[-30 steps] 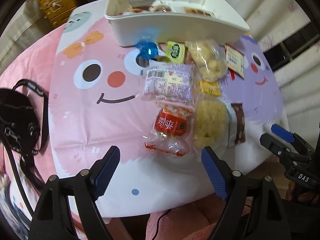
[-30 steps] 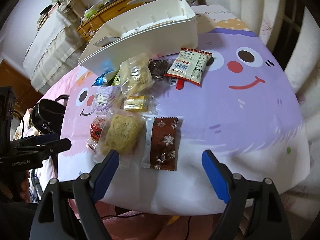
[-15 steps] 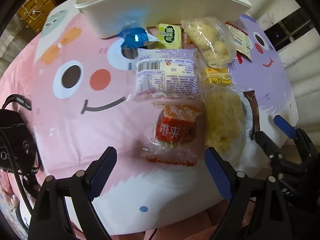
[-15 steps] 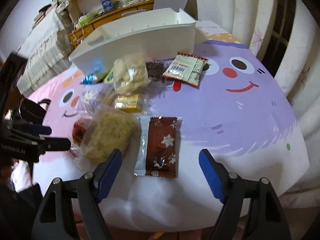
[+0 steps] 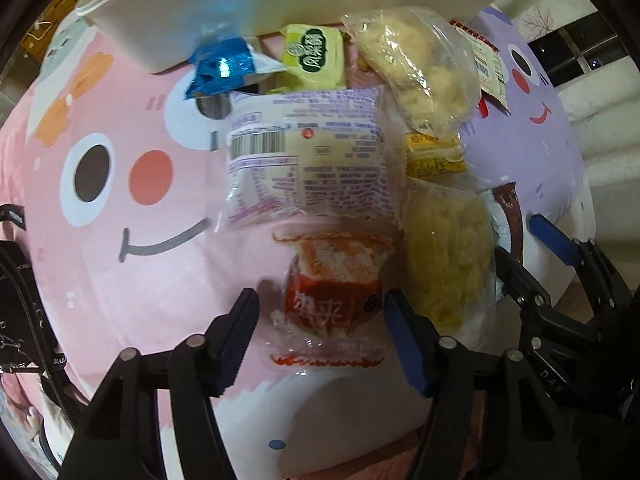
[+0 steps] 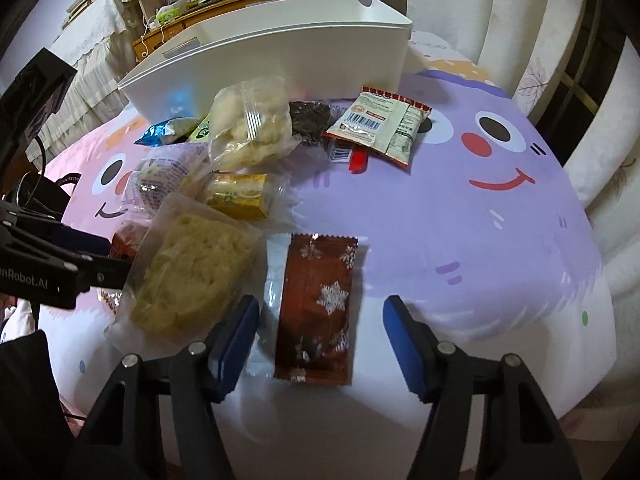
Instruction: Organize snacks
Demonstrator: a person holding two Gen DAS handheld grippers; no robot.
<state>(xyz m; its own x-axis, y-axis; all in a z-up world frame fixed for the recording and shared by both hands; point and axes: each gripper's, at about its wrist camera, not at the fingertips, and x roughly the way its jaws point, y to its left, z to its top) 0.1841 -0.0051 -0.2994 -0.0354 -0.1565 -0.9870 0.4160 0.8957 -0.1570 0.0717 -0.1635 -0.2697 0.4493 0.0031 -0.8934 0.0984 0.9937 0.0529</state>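
Left wrist view: left gripper (image 5: pixel 320 328) points down at the table (image 5: pixel 120 264), jaws at mid width and closing. Red pack (image 5: pixel 332 304) lies between the fingers; right pad looks at the wrapper's edge, left pad apart from it, not gripped yet. Just past the tips: white-purple pack (image 5: pixel 308 164), barcode up. Right of the right finger: yellow crumbly bag (image 5: pixel 448 256), touching the red pack's side. Further ahead: blue pack (image 5: pixel 224 68), green-yellow pack (image 5: pixel 316 56), clear bag of pale chunks (image 5: pixel 416 76), small yellow pack (image 5: pixel 436 156). White bin (image 5: pixel 200 4) at the far end, ahead of everything, blue pack under its rim. Right gripper (image 5: pixel 520 248) in view far right, tips at a brown pack (image 5: pixel 508 216).

Right wrist view: right gripper (image 6: pixel 320 332) tilted down, jaws mid width and closing. Brown pack (image 6: pixel 320 304) with snowflakes lies flat between the fingers, near end level with the pads; neither pad touches it. Left of the left finger: yellow crumbly bag (image 6: pixel 192 268), just beside the brown pack. Ahead: small yellow pack (image 6: pixel 240 196), clear bag (image 6: pixel 252 124), dark pack (image 6: pixel 312 120), red-edged pack (image 6: pixel 380 124) with barcode. White bin (image 6: pixel 280 52) furthest ahead; insides not visible. Left gripper (image 6: pixel 80 256) enters from far left, over the red pack (image 6: pixel 128 236), mostly hidden.
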